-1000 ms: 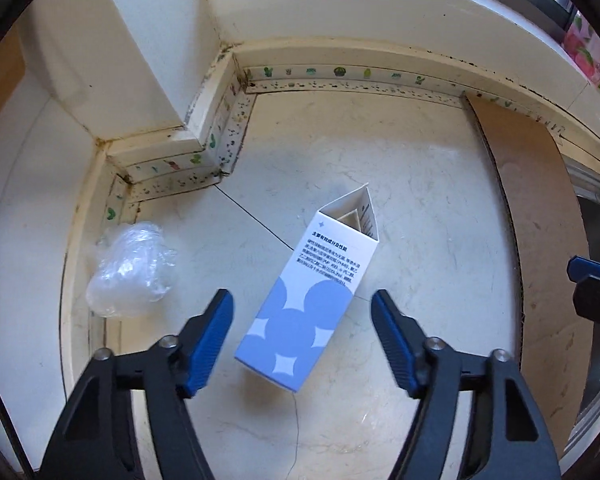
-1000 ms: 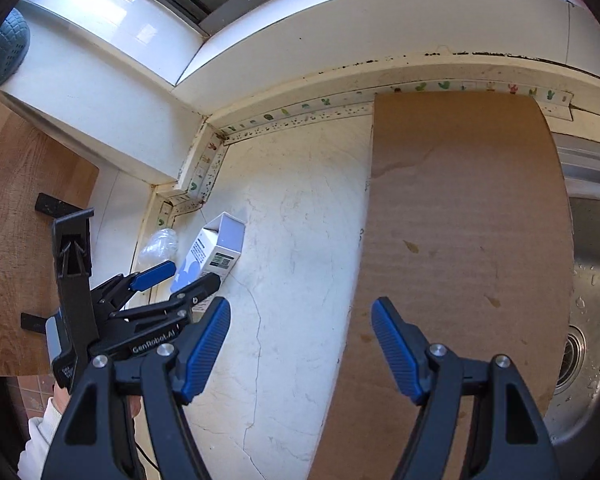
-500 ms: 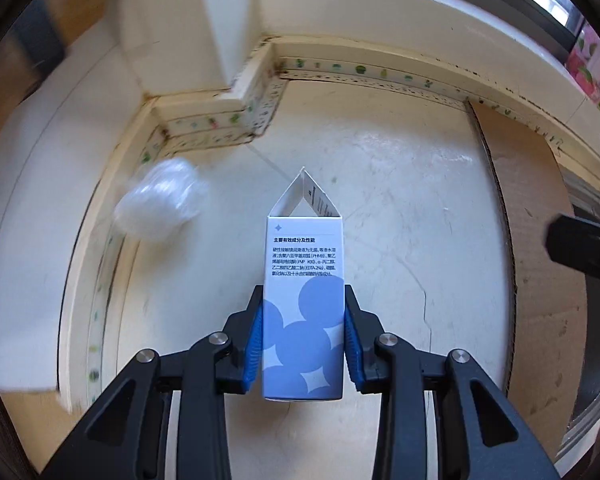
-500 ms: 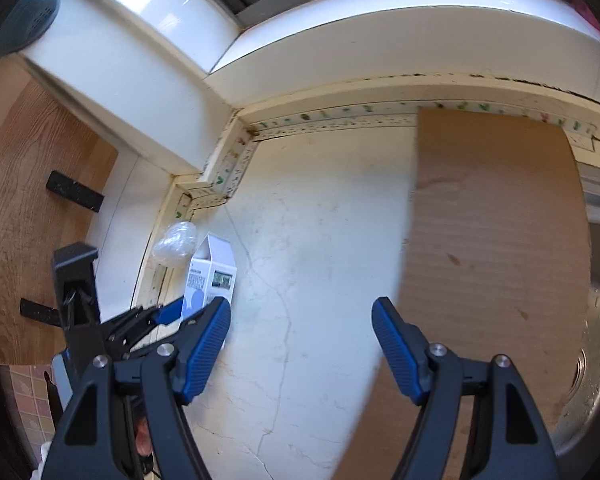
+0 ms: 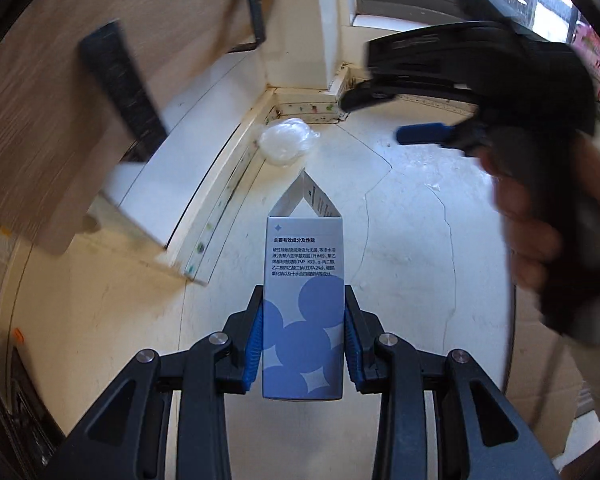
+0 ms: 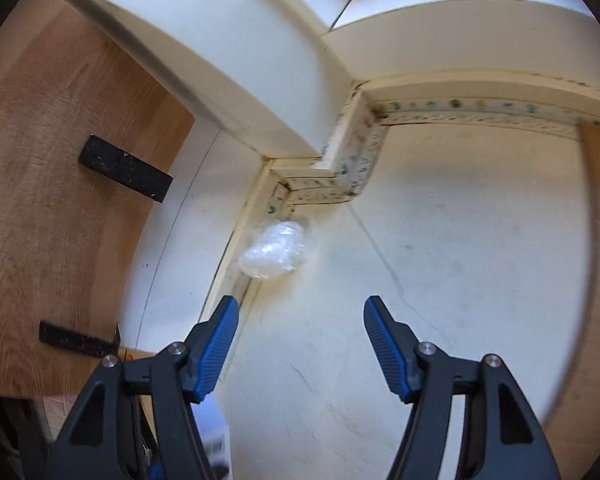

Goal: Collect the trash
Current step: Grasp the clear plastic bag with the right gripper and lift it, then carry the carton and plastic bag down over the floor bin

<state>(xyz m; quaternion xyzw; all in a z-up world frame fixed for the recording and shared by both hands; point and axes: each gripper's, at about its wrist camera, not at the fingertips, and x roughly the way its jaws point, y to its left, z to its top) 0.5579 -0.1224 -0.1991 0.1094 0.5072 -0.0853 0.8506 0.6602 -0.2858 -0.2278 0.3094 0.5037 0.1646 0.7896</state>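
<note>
One blue-and-white carton (image 5: 303, 312) sat clamped between the jaws of the left gripper (image 5: 303, 344), lifted off the bench (image 5: 412, 240). Beyond it, a crumpled plastic wad (image 6: 273, 251) lay in the bench corner by the wall trim. The right gripper (image 6: 300, 344) hovered near the wad, its jaws apart, just narrowing, holding nothing.

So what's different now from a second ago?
The left gripper closed on the blue and white box, which had been lying on the counter, and lifted it. The right gripper swung over toward the plastic wad, its jaws closing a little with nothing between them. The wad stayed by the wall.
</note>
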